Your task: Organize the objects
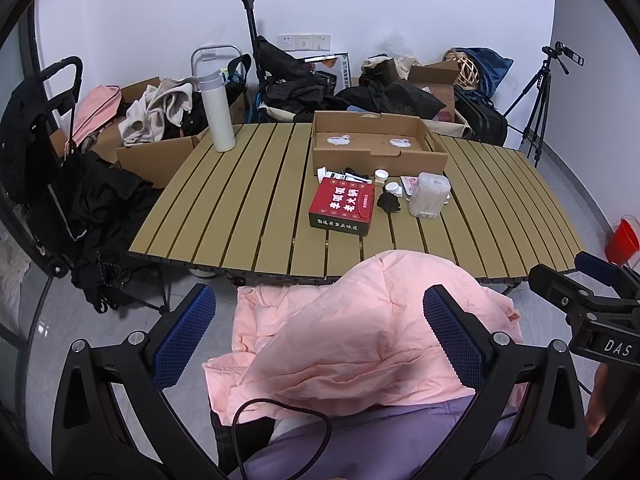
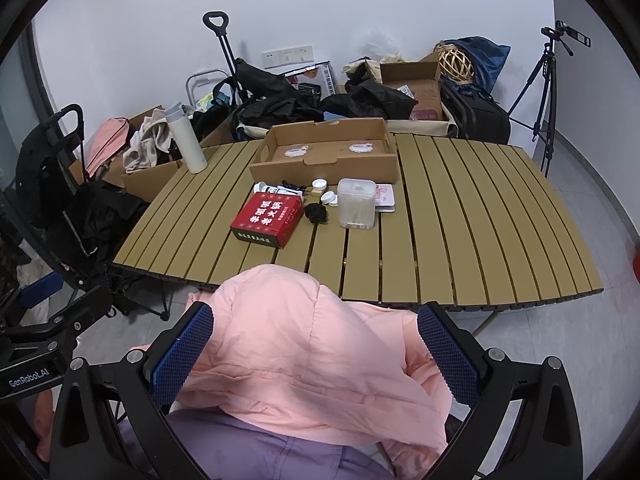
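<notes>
Left gripper (image 1: 320, 336) and right gripper (image 2: 316, 356) stand fully spread, released, above the crumpled pink padded jacket (image 1: 360, 328) without gripping it. The tan slatted folding table (image 1: 240, 200) lies at 12 o'clock, its near edge bare; the red printed carton (image 1: 342, 208) sits mid-table.

I see a slatted table (image 1: 248, 200) ahead of me, with an open cardboard tray (image 1: 376, 148) at its far side and a tall bottle (image 1: 218, 114) standing at the far left corner. In front of the tray lies a flat box (image 1: 342, 208), and to its right sit a small dark lump (image 1: 389, 203), two little jars (image 1: 381, 176) and a lidded tub (image 1: 429, 196). Behind the table bags and boxes (image 1: 436, 80) are piled by the wall, a tripod (image 1: 538, 92) stands at the right, and a jacket (image 1: 360, 328) lies between me and the table.
</notes>
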{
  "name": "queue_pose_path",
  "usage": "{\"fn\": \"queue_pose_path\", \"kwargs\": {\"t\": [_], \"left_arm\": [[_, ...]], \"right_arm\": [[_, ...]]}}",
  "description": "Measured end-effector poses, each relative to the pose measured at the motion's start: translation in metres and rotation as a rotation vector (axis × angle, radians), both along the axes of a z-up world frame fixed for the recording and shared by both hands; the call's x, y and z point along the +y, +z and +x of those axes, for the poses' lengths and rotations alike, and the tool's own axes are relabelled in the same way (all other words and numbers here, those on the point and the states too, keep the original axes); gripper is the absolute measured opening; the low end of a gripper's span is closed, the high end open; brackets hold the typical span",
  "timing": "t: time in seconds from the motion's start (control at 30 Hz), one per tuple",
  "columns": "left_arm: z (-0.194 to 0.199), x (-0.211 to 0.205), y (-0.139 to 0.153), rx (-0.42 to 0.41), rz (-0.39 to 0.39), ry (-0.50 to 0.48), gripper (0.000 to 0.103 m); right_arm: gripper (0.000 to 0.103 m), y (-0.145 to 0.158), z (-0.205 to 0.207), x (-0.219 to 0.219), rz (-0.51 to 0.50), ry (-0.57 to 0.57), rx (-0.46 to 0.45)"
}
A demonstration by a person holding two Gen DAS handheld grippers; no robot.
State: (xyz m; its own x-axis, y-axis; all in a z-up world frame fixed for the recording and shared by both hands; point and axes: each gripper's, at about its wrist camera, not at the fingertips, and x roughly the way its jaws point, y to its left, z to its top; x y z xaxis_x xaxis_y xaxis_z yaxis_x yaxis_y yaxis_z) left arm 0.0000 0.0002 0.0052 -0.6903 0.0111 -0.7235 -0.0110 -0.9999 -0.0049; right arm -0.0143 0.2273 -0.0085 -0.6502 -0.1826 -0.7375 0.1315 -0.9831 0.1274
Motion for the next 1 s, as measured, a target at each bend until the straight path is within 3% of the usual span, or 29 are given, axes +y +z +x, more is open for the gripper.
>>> {"fn": "queue_pose_path", "kwargs": {"t": [1.0], "left_arm": [[0.0036,0.0016,-0.0101,-0.006,-0.004,-0.007,0.103]], "right_arm": [[0.103,-0.0007,-0.0003,0.0031,-0.009,-0.008,-0.002]]}}
